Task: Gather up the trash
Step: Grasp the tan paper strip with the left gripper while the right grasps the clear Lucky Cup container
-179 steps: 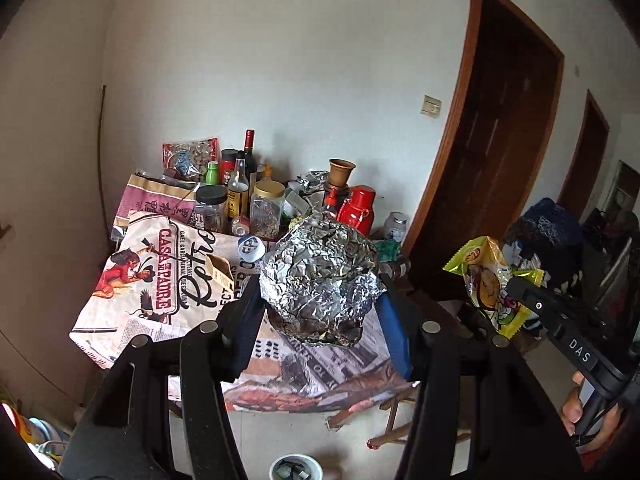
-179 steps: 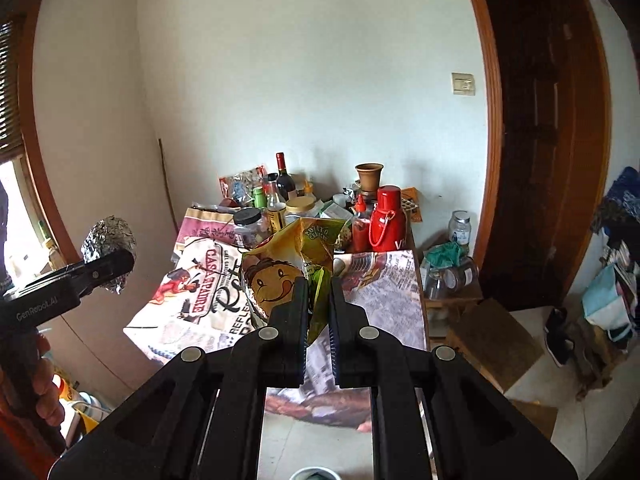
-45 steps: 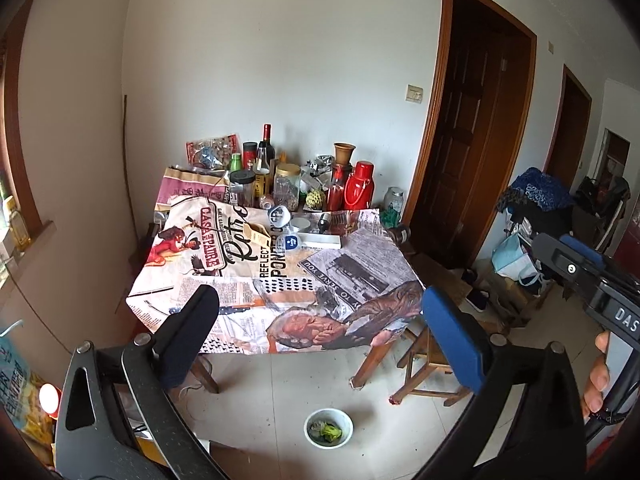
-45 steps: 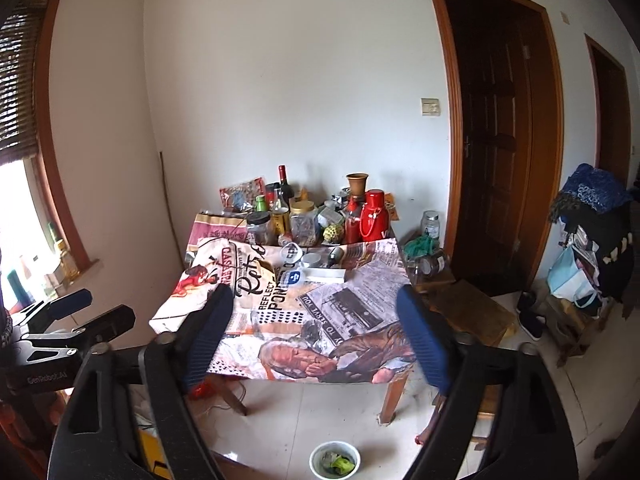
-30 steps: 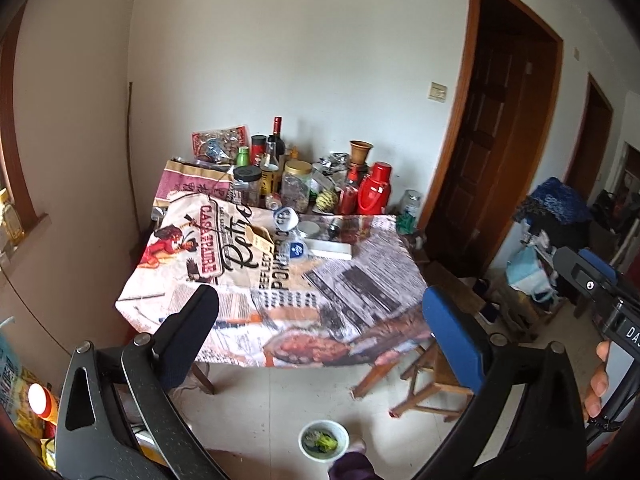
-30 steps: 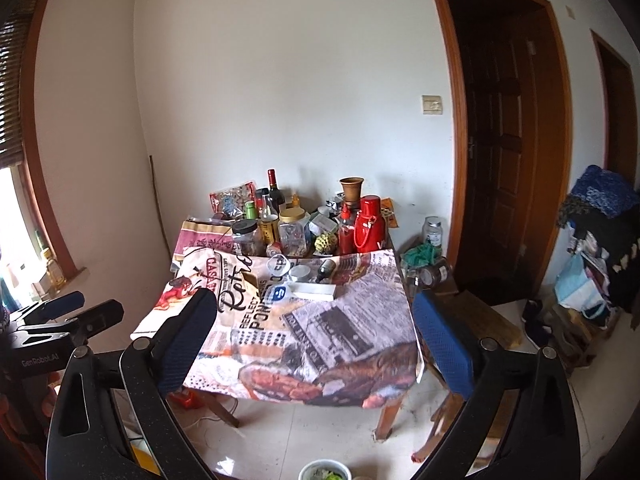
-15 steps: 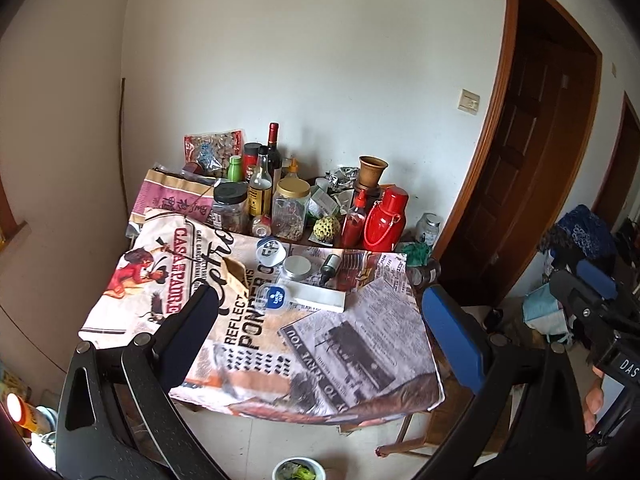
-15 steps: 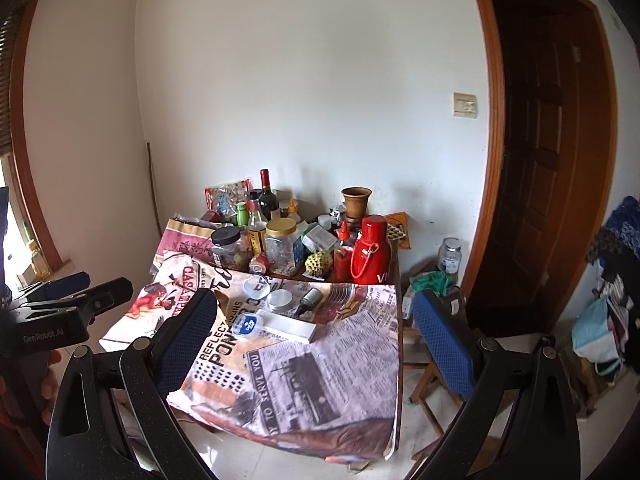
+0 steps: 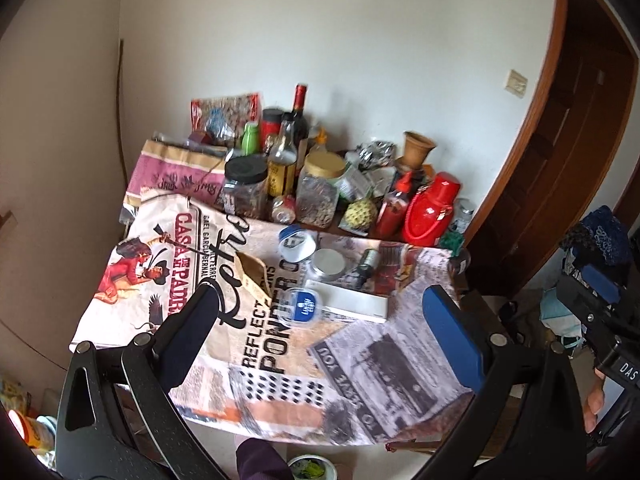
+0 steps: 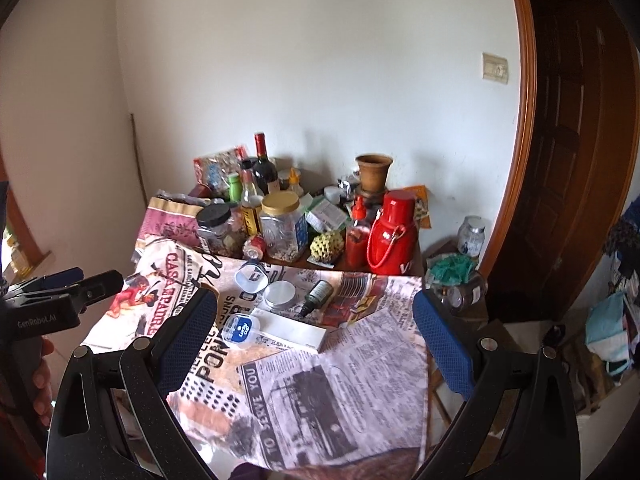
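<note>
both grippers' jaws gape empty; two jars (image 9: 318, 192) on the table (image 9: 360, 380) hold dry food.

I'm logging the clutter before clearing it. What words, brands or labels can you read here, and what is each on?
"CASA DE PADRE", "REFLECT", "PONDER": printed tablecloth.
"TO SERVE YOU": the same cloth, newspaper print nearer the front.
"GenRobot.AI": left gripper body.
"DAS": right gripper body; the rest is cut off.
"V": red flask; the rest is hidden.
Blue-labelled clear tub: a two-word logo, too blurred.
Jar and bottle labels: too small.
</note>
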